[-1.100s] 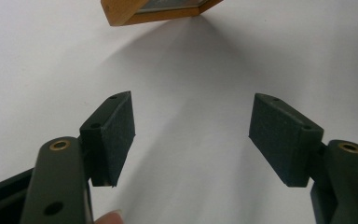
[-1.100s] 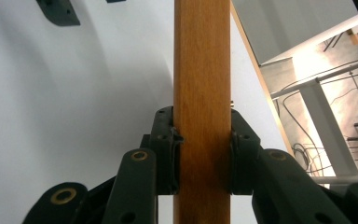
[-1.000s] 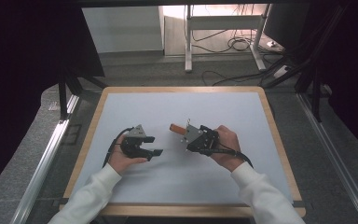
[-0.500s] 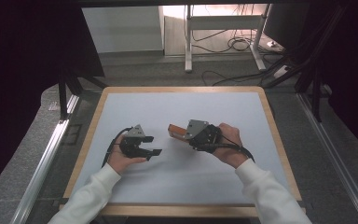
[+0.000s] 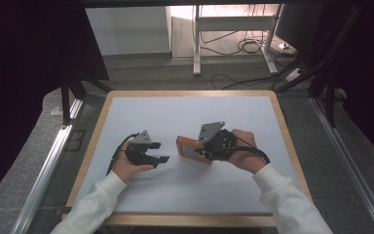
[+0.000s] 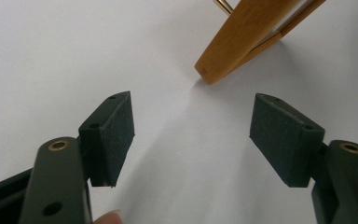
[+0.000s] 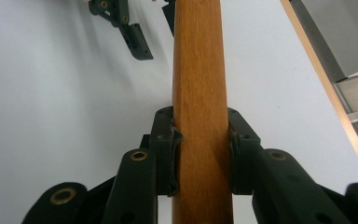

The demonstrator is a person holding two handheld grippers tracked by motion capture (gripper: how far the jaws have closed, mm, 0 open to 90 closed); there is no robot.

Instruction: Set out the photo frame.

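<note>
A flat wooden frame (image 5: 189,147) with a pale panel in its face is held on edge just above the white table top (image 5: 175,117), near the middle. My right gripper (image 5: 200,151) is shut on its right end; in the right gripper view the pads (image 7: 165,158) press both sides of the wood (image 7: 198,70). My left gripper (image 5: 159,152) rests to the left, open, a short gap from the frame. Between its jaws (image 6: 198,133) lies bare table, and the frame's corner (image 6: 247,37) hangs beyond them.
The table has a wooden rim (image 5: 283,127). Metal rails (image 5: 48,161) run along the floor on the left. Desk legs and cables (image 5: 243,46) stand beyond the far edge. Bare white surface lies ahead of and behind both hands.
My right gripper has risen a little with the wooden frame, and more of the frame's face now shows. The left hand has kept still.
</note>
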